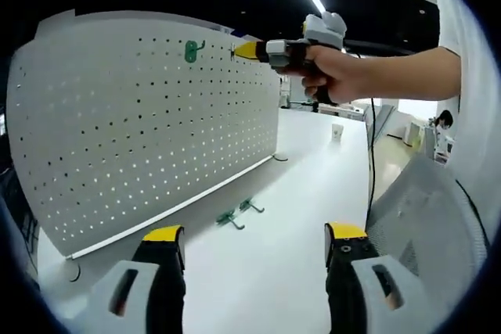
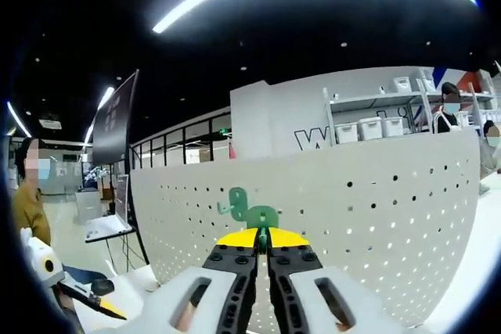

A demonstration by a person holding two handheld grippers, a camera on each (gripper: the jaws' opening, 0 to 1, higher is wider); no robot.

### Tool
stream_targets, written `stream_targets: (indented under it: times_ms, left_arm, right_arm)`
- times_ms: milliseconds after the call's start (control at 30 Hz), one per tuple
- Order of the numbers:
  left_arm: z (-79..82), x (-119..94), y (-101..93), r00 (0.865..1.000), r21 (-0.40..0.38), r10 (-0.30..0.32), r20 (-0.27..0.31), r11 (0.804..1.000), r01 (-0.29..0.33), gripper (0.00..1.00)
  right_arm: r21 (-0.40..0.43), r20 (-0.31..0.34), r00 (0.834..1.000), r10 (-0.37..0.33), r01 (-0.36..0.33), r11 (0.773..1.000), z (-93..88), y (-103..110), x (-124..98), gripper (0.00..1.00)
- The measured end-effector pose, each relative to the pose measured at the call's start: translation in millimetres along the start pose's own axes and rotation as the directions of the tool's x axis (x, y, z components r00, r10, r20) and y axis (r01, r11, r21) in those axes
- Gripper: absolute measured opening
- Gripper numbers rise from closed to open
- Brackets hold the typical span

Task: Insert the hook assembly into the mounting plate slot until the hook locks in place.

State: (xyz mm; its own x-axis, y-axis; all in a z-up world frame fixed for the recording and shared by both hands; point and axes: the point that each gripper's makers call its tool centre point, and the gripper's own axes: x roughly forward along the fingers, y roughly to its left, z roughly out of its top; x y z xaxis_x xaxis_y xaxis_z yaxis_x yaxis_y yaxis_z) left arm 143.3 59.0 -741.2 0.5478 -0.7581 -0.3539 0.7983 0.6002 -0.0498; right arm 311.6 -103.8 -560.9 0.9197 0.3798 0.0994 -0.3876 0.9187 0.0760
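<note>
A white pegboard [image 1: 141, 123] stands upright on the table. One green hook [image 1: 193, 50] hangs high on the pegboard. A hand holds my right gripper [image 1: 239, 51] with its yellow tips at the board, just right of that hook. In the right gripper view, my right gripper [image 2: 263, 238] is shut on a green hook [image 2: 261, 217], pressed toward the pegboard [image 2: 368, 217]. A second green shape [image 2: 234, 199] beside it is hard to tell apart from the held hook. My left gripper [image 1: 254, 234] is open and holds nothing, low over the table.
Two spare green hooks [image 1: 227, 219] [image 1: 251, 206] lie on the white table [image 1: 313, 177] near the pegboard's foot. A small white cup [image 1: 337, 131] stands farther back. A person [image 2: 30, 205] stands at the left behind the board.
</note>
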Motion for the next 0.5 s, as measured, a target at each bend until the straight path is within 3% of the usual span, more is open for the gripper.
stream_targets:
  times_ms: [500]
  left_arm:
    - [-4.9,-5,-1.8,1.000,0.003,-0.003,-0.015,1.000,0.003,0.74]
  right_arm:
    - [-0.056,0.042,0.999,-0.035,0.037,0.998,8.9,-7,21,0.01]
